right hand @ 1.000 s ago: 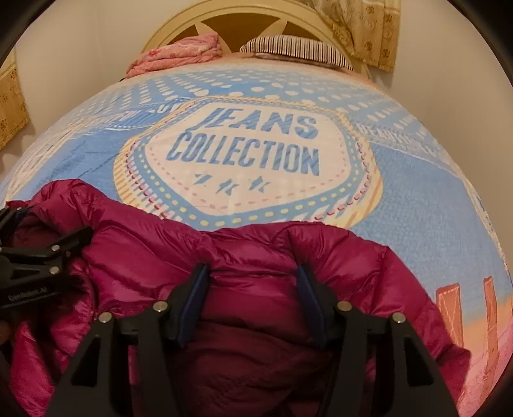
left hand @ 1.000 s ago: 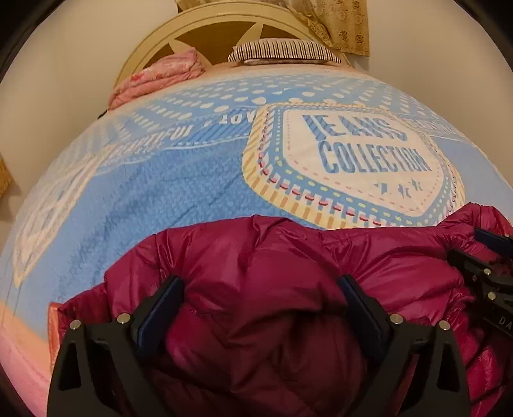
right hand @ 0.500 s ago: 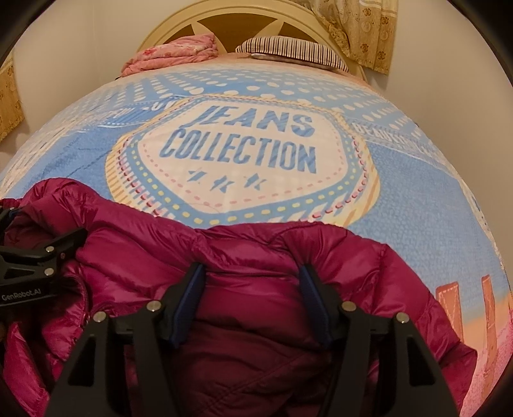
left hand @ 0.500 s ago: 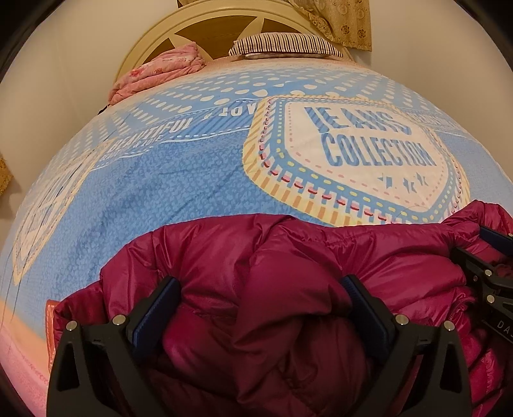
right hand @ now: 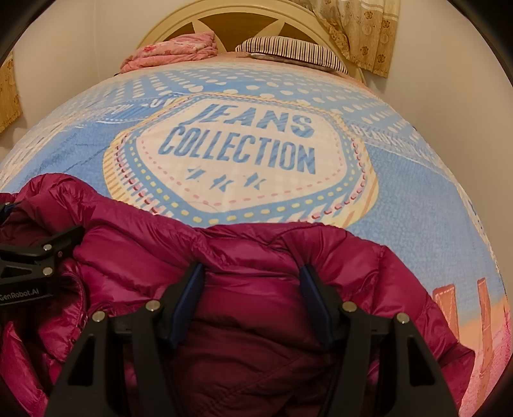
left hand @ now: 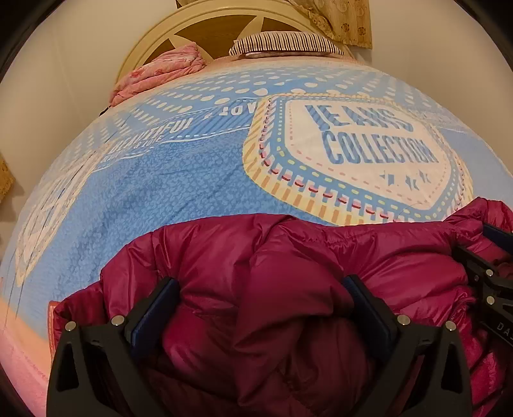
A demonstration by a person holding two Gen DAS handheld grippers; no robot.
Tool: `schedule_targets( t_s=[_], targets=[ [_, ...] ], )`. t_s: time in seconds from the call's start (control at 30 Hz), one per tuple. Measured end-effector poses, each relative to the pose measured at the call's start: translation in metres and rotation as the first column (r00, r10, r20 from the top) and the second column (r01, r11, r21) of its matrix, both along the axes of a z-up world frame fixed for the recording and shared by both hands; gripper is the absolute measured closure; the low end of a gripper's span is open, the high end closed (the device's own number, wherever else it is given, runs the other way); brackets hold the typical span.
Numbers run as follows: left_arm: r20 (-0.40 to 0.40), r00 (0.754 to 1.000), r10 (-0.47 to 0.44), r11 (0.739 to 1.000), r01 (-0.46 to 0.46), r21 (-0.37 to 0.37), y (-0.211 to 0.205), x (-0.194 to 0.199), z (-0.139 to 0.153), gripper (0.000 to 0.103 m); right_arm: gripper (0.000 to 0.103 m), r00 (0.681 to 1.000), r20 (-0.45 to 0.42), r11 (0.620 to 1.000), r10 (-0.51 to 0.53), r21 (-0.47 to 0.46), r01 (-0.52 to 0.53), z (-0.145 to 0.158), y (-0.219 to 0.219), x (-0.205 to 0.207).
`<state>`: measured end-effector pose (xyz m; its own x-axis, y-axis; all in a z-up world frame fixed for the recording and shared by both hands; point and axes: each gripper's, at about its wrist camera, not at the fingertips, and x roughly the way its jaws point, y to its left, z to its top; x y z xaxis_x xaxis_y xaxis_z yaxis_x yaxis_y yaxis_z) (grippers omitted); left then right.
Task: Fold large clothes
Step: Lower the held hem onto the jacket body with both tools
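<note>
A puffy magenta down jacket (left hand: 288, 256) lies bunched at the near end of a bed with a blue printed cover (left hand: 154, 192). My left gripper (left hand: 259, 298) has its jaws wide apart, and the blue pads press into a thick roll of the jacket. In the right wrist view, my right gripper (right hand: 250, 285) clamps a narrower fold of the same jacket (right hand: 134, 243), and the fabric creases at its fingertips. Each gripper also shows in the other's view: the right gripper (left hand: 487, 282) at the right edge, the left gripper (right hand: 38, 256) at the left edge. The jacket's lower part is hidden under the grippers.
The blue cover (right hand: 416, 208) with a "JEANS COLLECTION" print stretches away beyond the jacket. At the head end sit a striped pillow (left hand: 285, 41), a folded pink blanket (left hand: 160, 73) and a cream headboard (left hand: 198, 25). A patterned curtain (right hand: 362, 29) hangs at the far right.
</note>
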<state>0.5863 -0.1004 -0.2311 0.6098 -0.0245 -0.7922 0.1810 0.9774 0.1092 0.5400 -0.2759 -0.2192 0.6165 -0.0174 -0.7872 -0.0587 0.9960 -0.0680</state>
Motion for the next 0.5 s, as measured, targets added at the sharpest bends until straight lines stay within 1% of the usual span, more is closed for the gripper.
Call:
schedule_targets(
  t_s=[0.5],
  targets=[
    [0.002,1.0,0.0,1.0,0.0,0.015,-0.0031,0.0008,-0.0012,0.001,0.039,1.0,0.001,1.0,0.0,-0.017,0.0,-0.0009,0.0024,0.0006]
  ],
)
